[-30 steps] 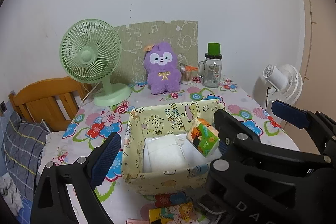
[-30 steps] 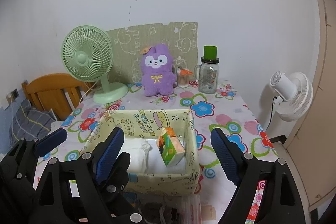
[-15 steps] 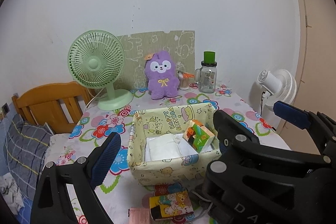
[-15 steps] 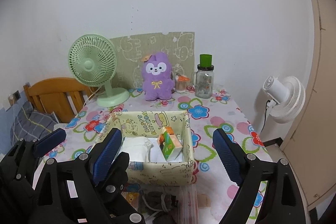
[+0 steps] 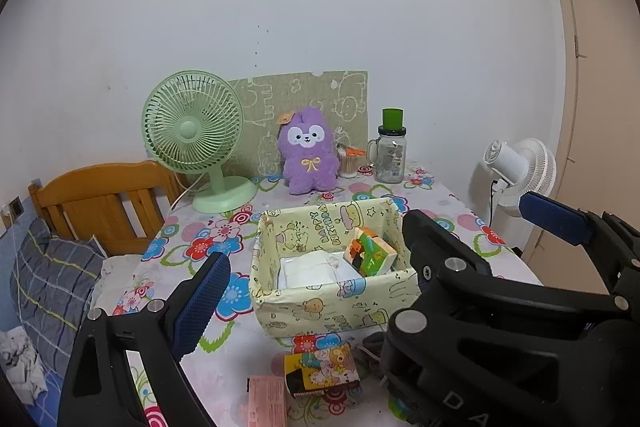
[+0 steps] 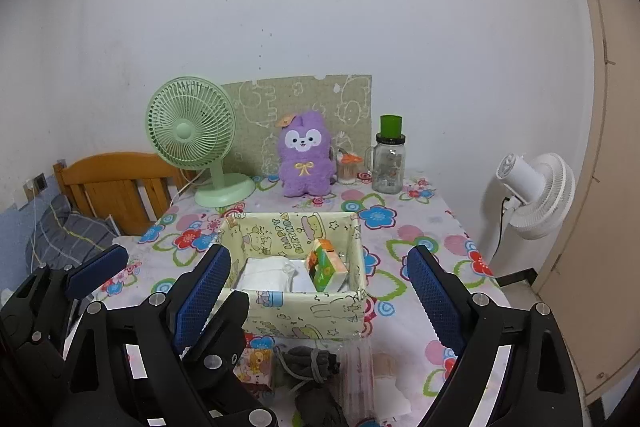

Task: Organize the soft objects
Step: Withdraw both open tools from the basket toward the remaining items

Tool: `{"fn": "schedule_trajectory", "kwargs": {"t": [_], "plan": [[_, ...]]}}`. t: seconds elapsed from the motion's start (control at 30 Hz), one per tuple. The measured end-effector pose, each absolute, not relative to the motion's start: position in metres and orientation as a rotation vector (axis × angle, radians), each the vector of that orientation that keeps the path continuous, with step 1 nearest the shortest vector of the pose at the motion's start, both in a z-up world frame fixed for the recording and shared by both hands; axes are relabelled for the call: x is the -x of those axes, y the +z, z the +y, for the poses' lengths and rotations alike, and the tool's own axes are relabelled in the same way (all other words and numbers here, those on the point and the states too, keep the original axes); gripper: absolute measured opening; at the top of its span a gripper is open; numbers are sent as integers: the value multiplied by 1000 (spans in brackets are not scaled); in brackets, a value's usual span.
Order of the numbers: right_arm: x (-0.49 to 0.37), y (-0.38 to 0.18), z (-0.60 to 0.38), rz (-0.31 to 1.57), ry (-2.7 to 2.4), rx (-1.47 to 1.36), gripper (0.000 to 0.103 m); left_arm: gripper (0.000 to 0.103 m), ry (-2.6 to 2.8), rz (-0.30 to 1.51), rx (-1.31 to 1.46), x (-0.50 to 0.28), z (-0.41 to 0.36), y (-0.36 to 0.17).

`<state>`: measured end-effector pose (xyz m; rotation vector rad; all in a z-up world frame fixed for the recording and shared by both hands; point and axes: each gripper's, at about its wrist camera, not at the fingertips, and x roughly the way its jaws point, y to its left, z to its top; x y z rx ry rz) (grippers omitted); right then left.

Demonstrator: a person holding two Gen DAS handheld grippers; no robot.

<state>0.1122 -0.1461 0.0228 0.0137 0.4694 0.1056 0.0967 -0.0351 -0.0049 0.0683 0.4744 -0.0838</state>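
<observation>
Right gripper (image 6: 316, 283) is released with nothing between its jaws, which have just been opening; left gripper (image 5: 360, 251) likewise released. Ahead of both, the white soft pack (image 6: 266, 273) in the fabric box (image 6: 304, 315) should be light and compressible; pinch its midsection.

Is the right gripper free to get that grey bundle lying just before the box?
Probably yes: the right gripper is open and empty, and the grey bundle lies uncovered below it, before the box.

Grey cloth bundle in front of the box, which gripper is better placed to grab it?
Right. The right gripper, jaws just opening, empty, has the grey cloth bundle centred below; the left wrist view mostly hides it.
</observation>
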Motion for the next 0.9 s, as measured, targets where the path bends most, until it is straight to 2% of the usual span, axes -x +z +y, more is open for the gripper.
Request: {"fn": "schedule_trajectory", "kwargs": {"t": [0.9], "plan": [[-81,7,-143,480,147,16,94,98,-103,510,-44,-71,-28,-25]]}}
